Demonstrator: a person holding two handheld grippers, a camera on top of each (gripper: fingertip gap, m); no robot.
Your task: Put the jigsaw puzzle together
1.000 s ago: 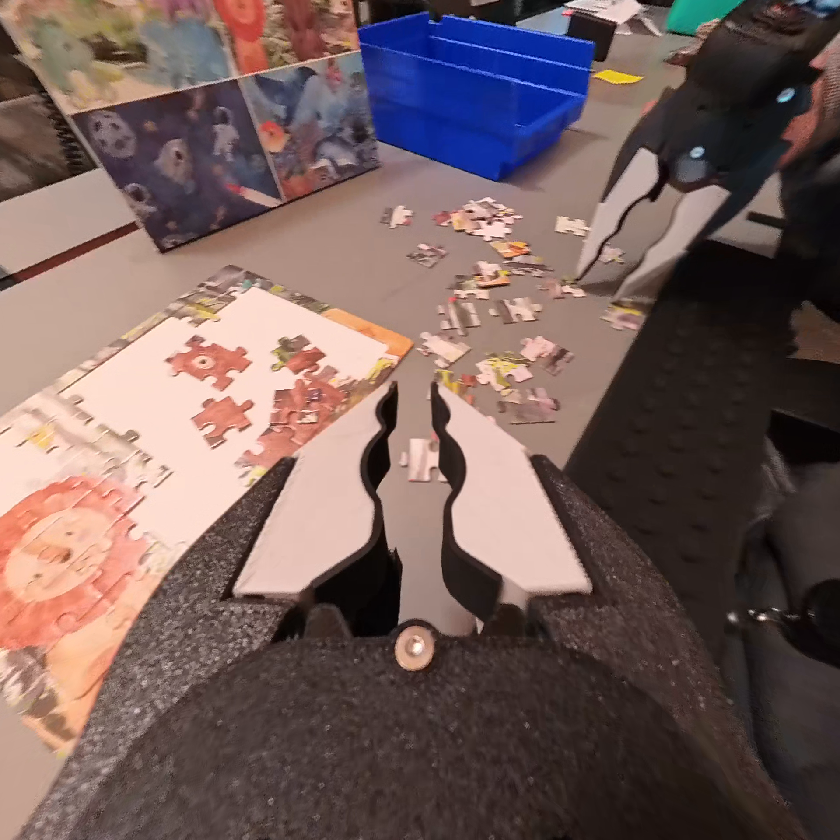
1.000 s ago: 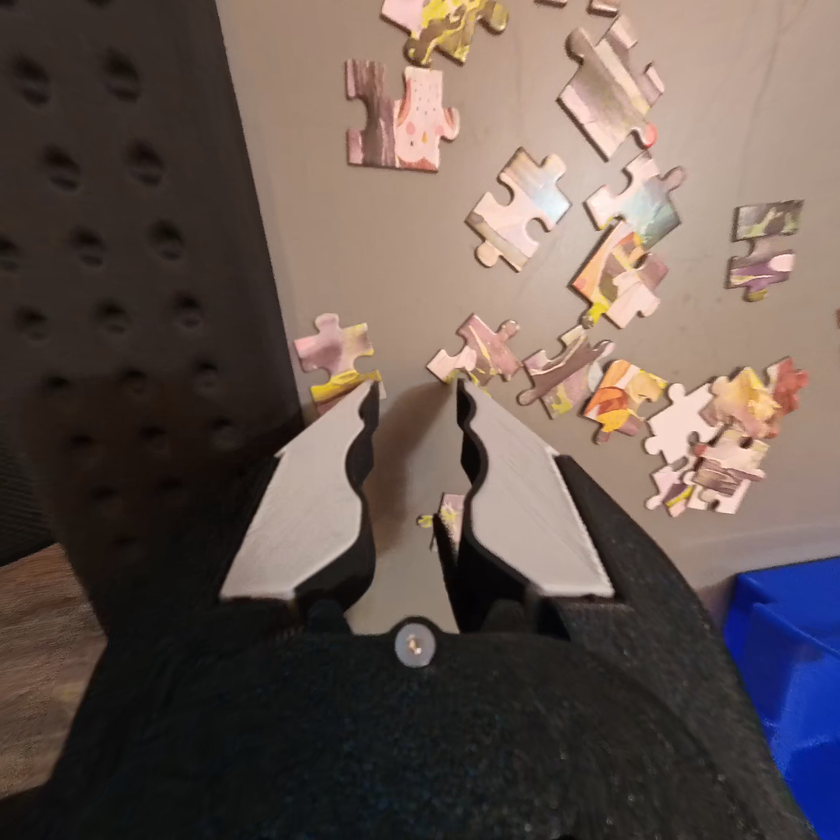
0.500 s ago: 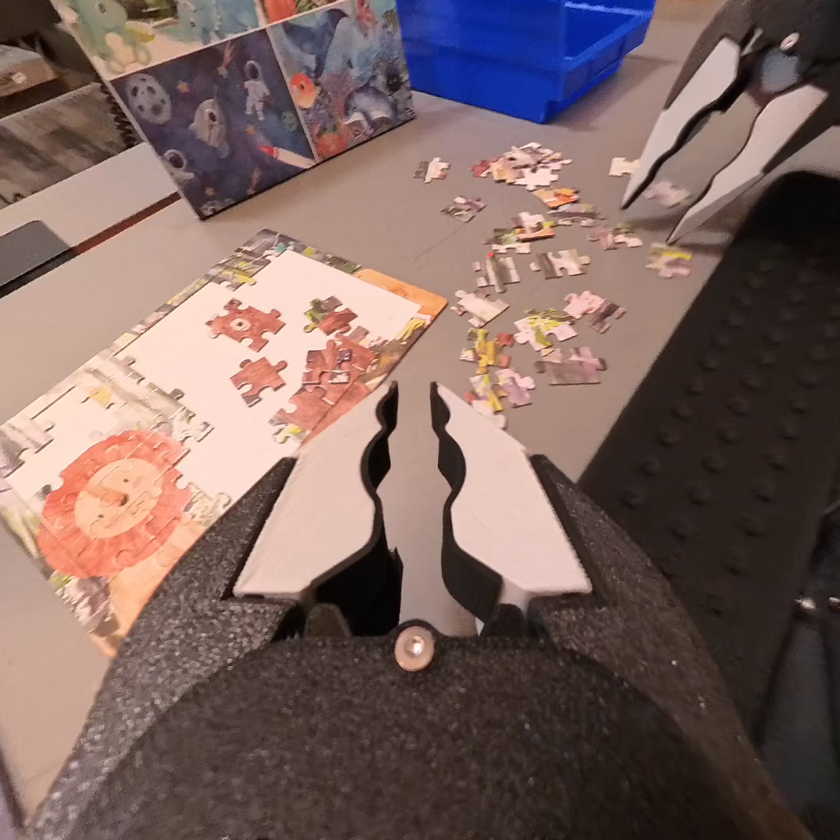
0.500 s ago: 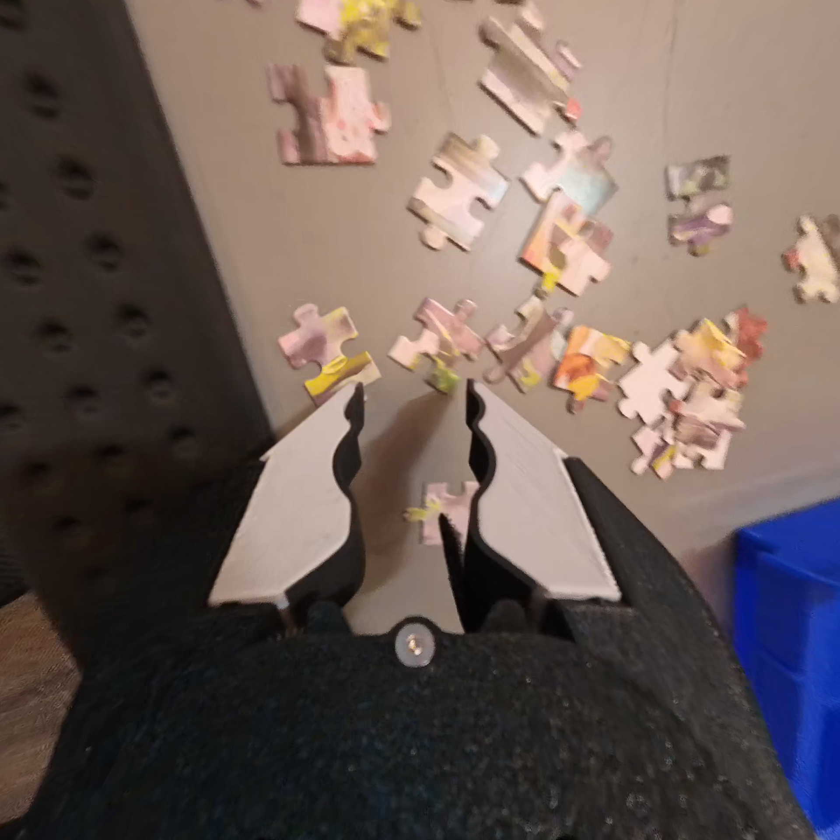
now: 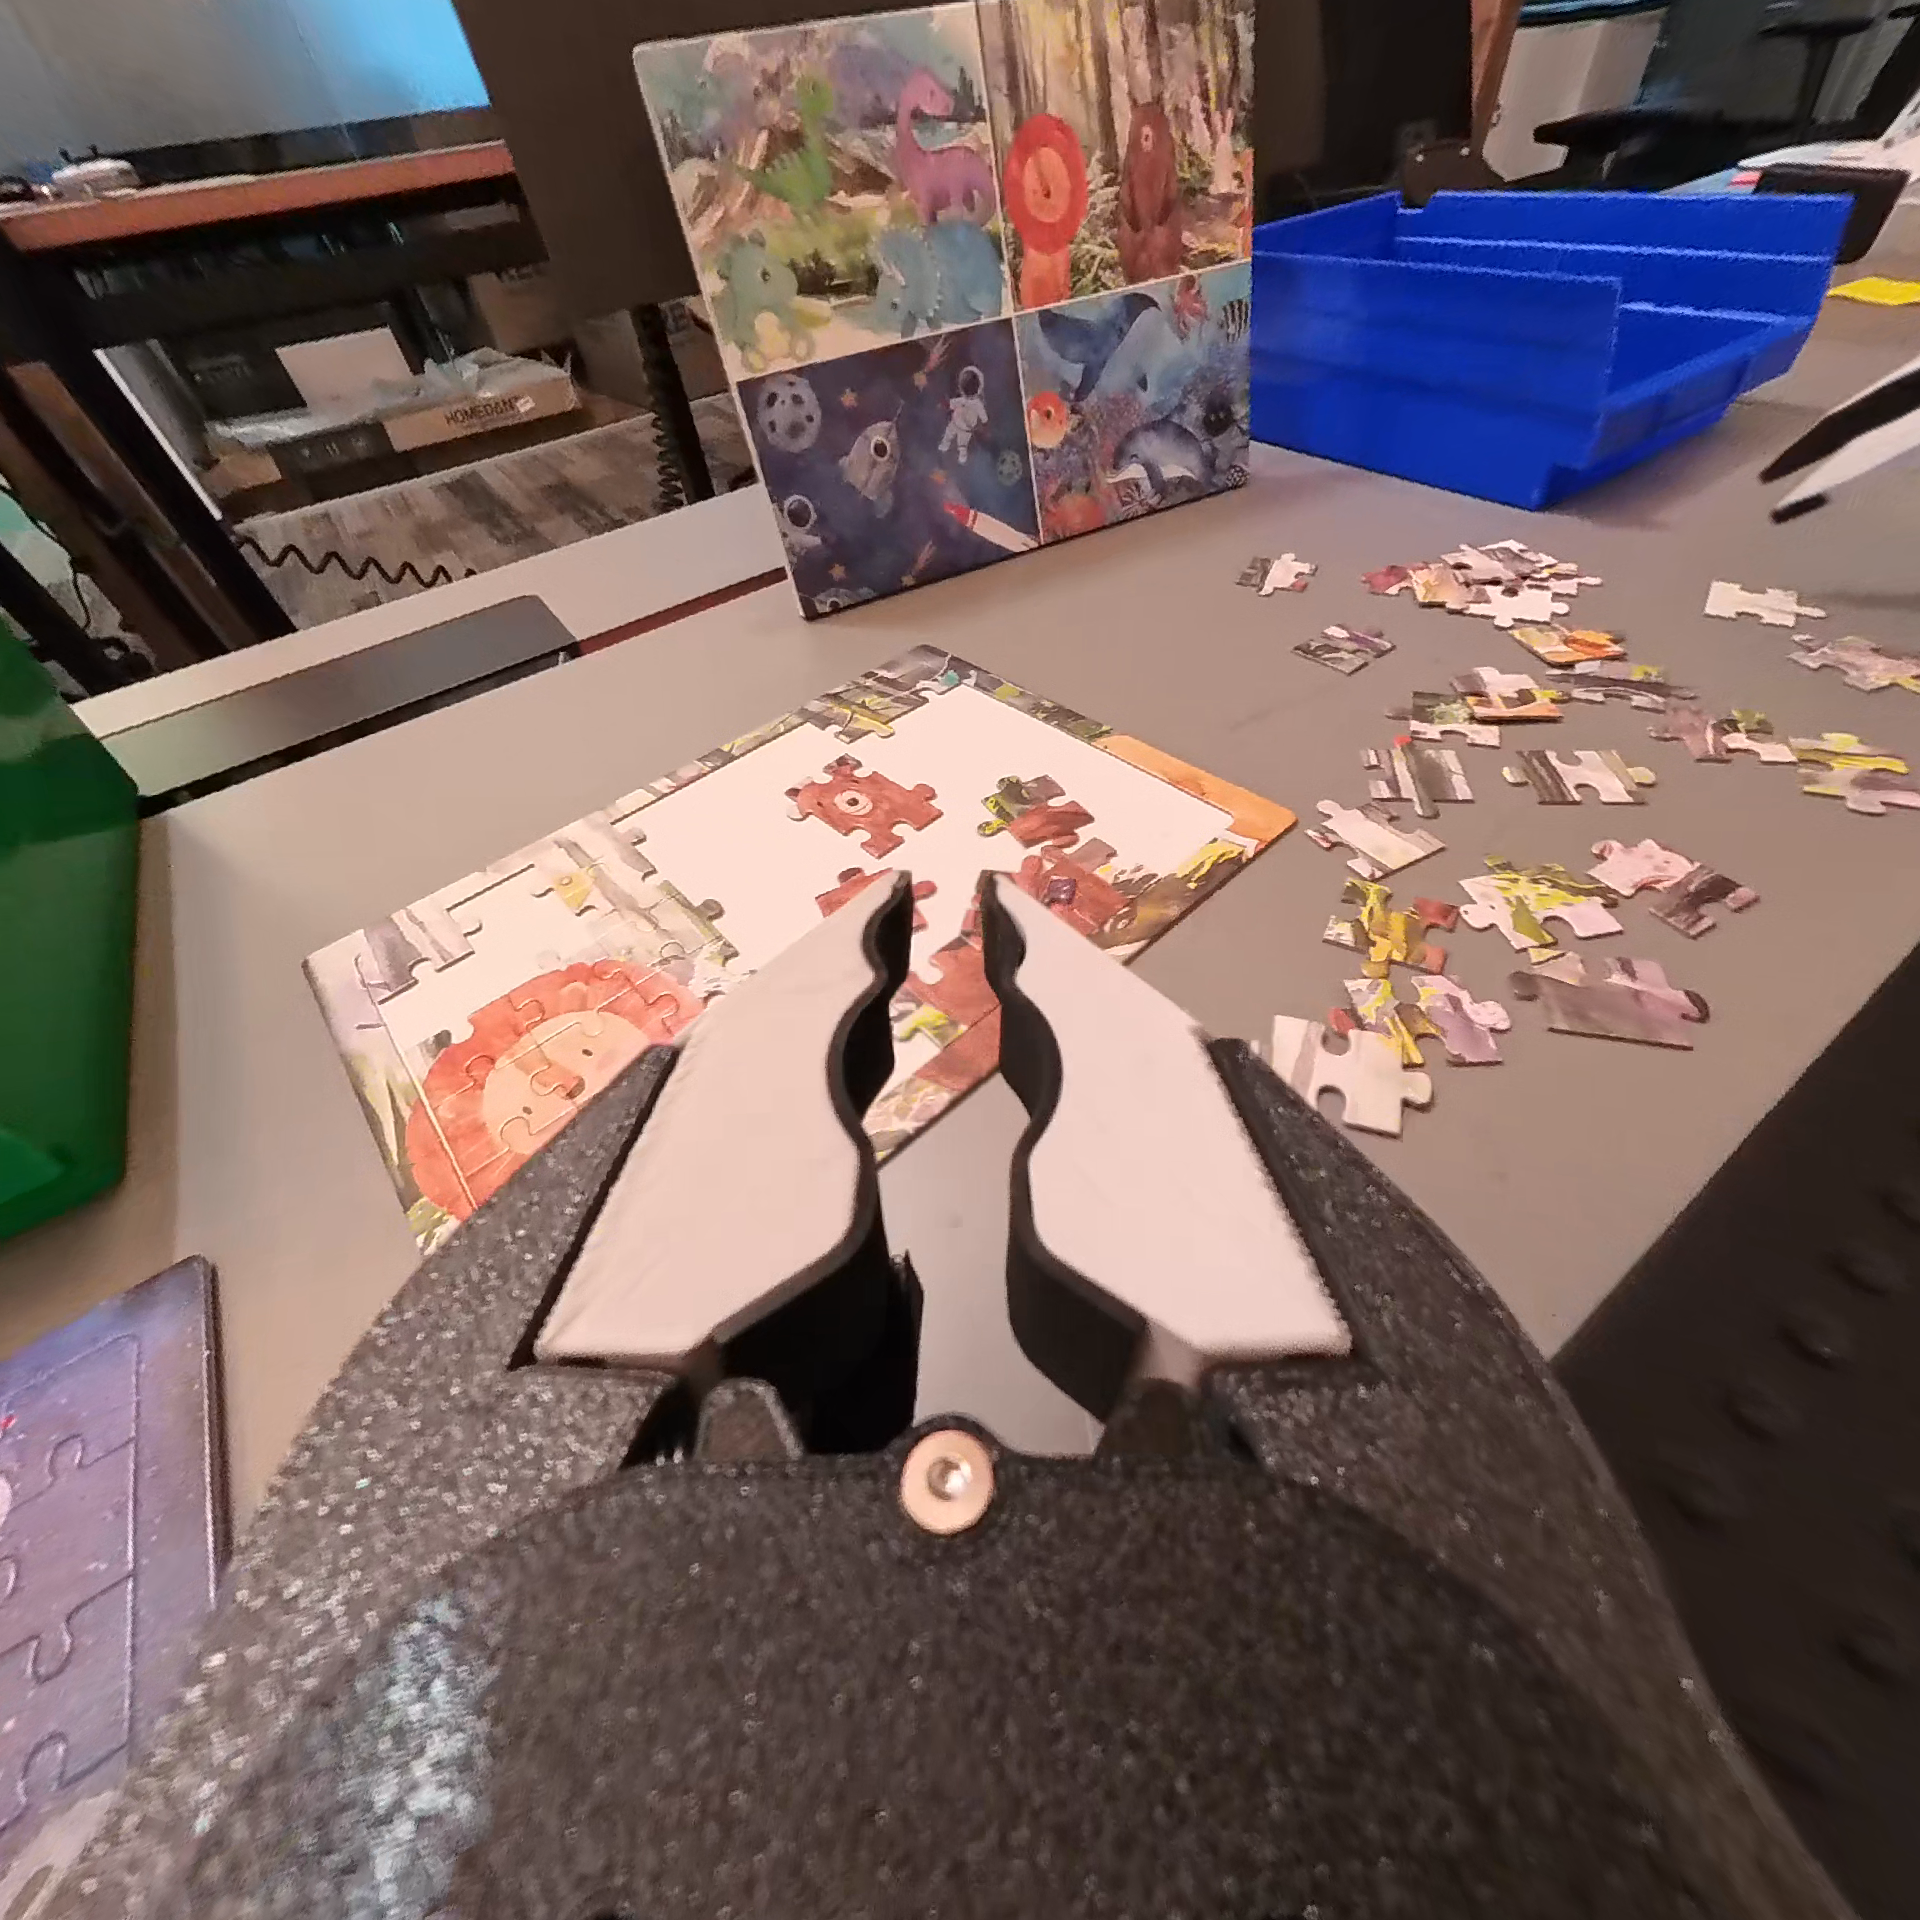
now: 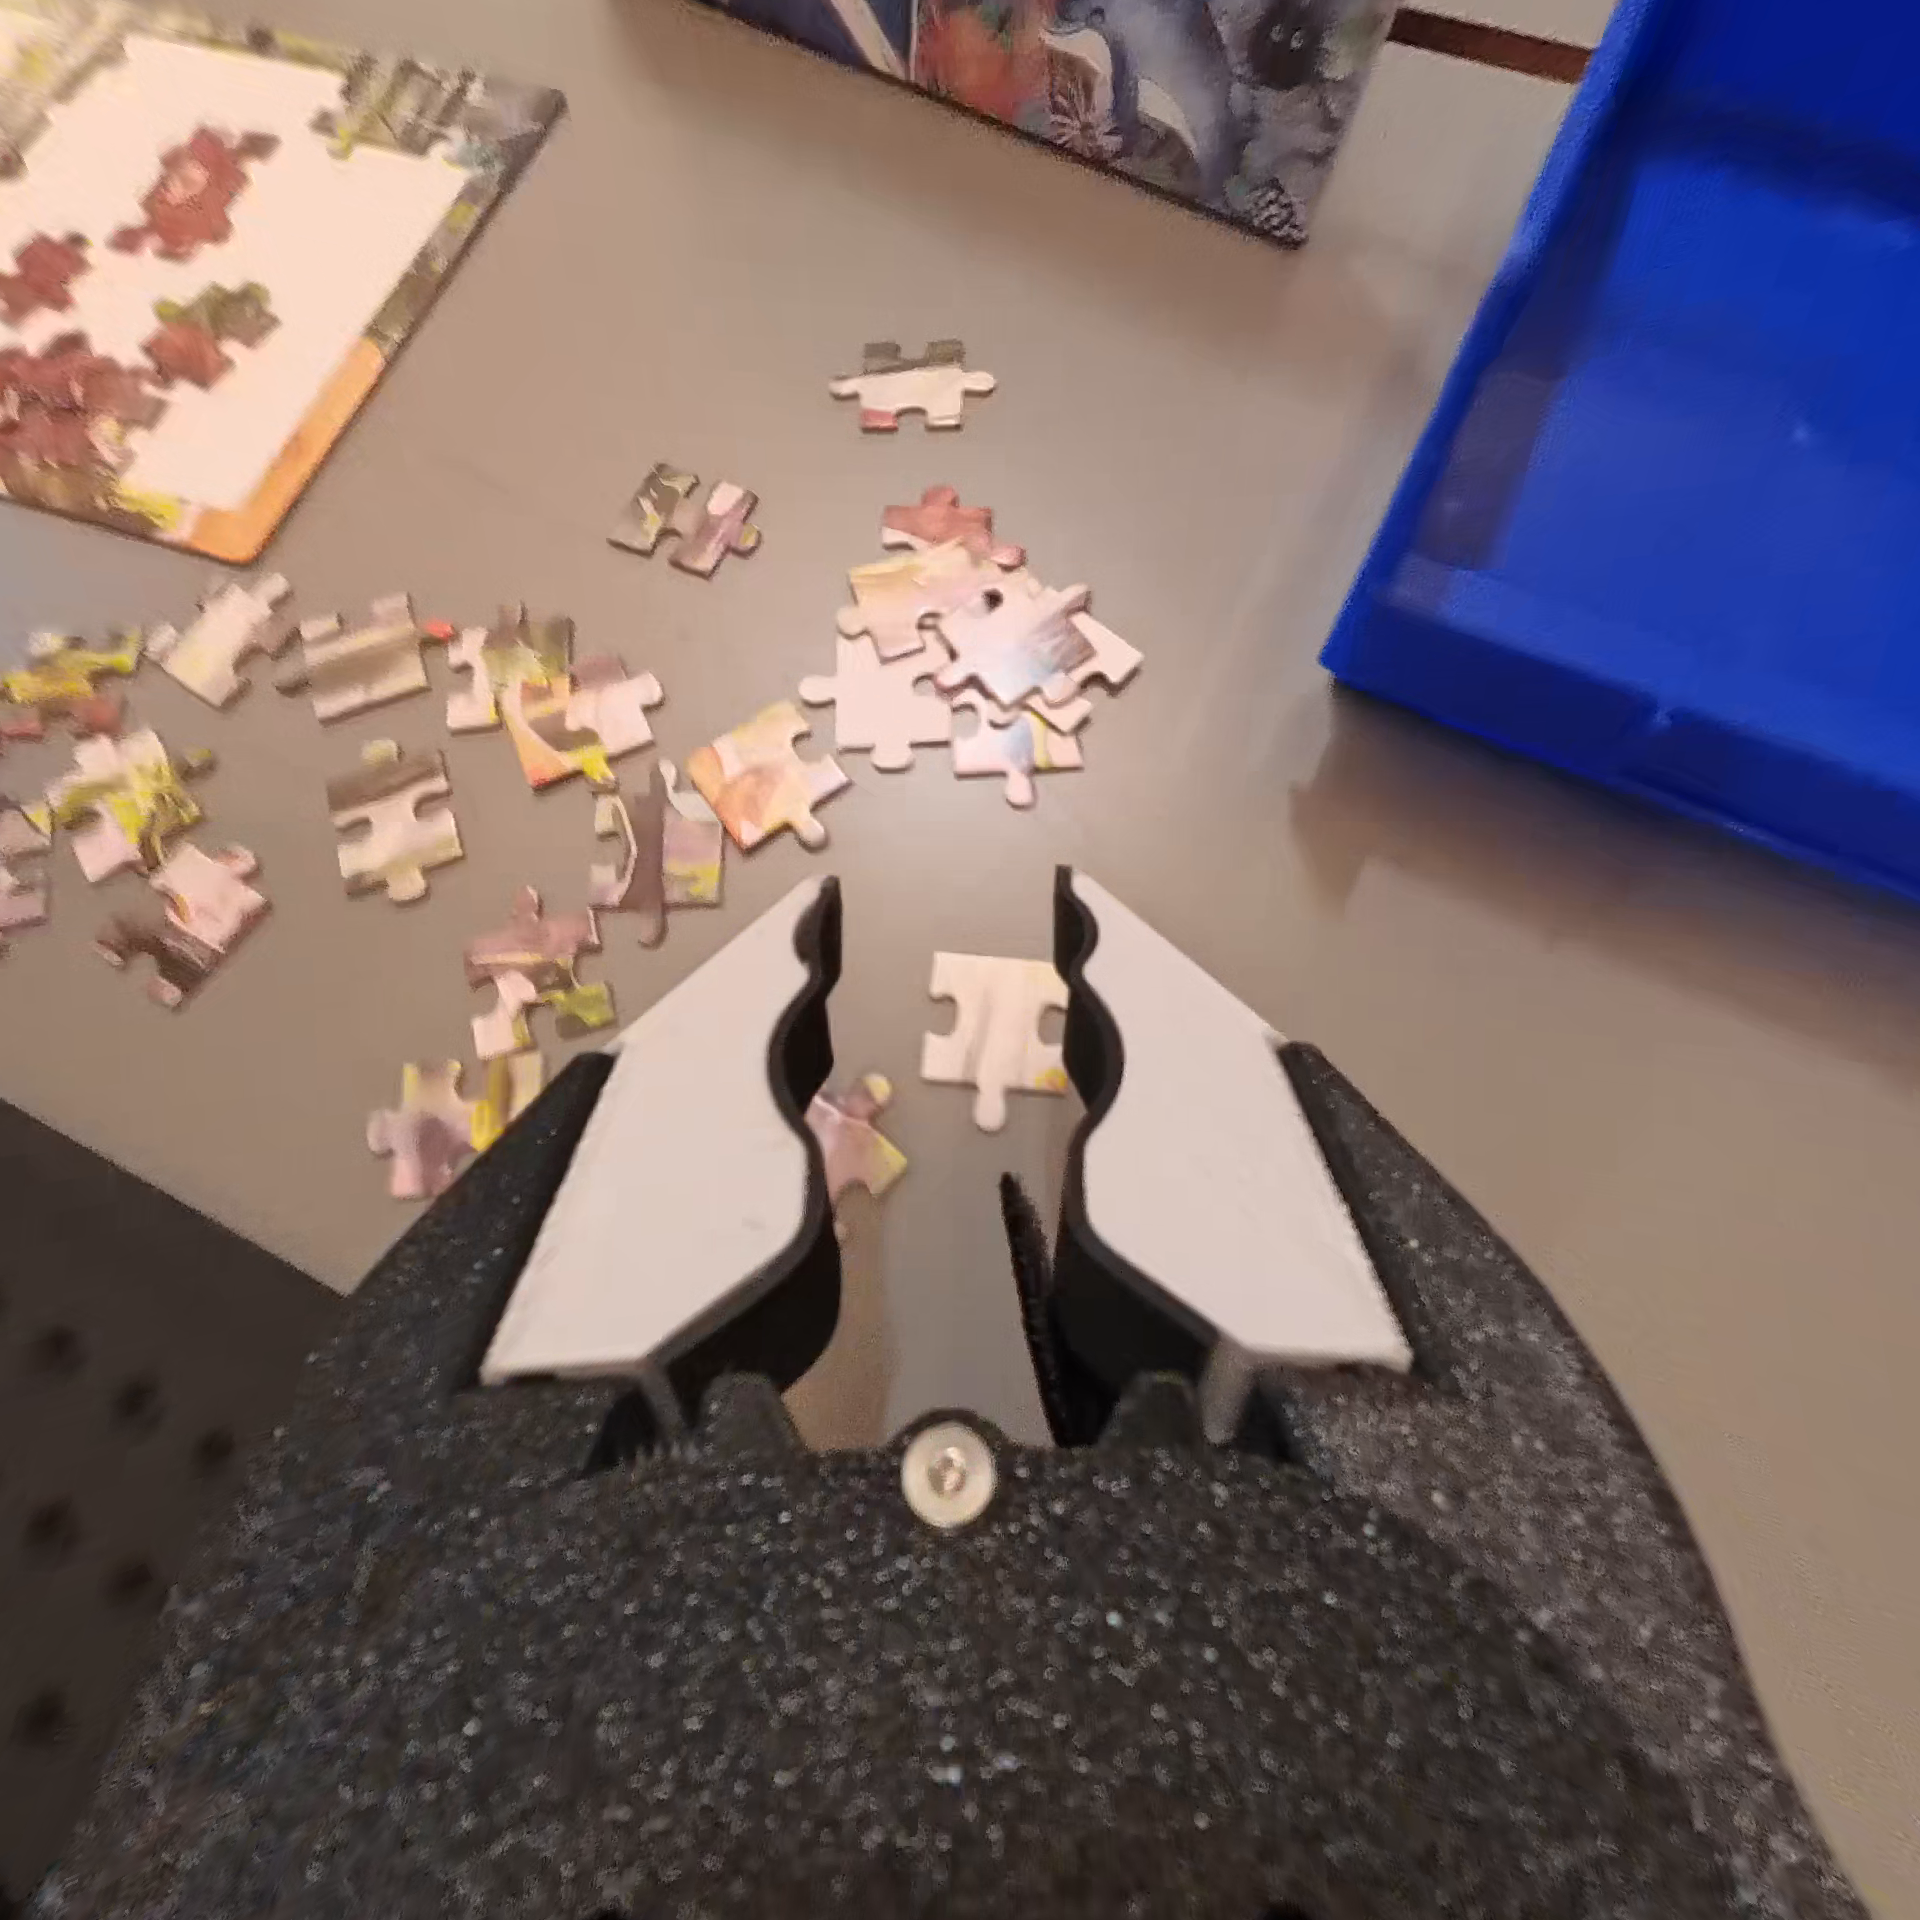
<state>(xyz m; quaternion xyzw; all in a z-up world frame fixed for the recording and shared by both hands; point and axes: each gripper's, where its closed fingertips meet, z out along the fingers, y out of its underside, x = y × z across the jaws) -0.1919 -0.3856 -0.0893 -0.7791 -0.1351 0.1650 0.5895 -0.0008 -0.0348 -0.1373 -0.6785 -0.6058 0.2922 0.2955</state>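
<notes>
Our right gripper (image 6: 940,914) is well open, empty; left gripper (image 5: 945,894) narrowly open, empty, over the puzzle board (image 5: 1174,758). Pale piece (image 6: 992,1023) lies btwn the right fingers: light, thin, stiff card, so we'd pinch its edges. Loose pieces (image 6: 582,717) at 10–11 o'clock on smooth grey table (image 6: 1195,436); blue bin (image 6: 1662,468) at 2.
</notes>
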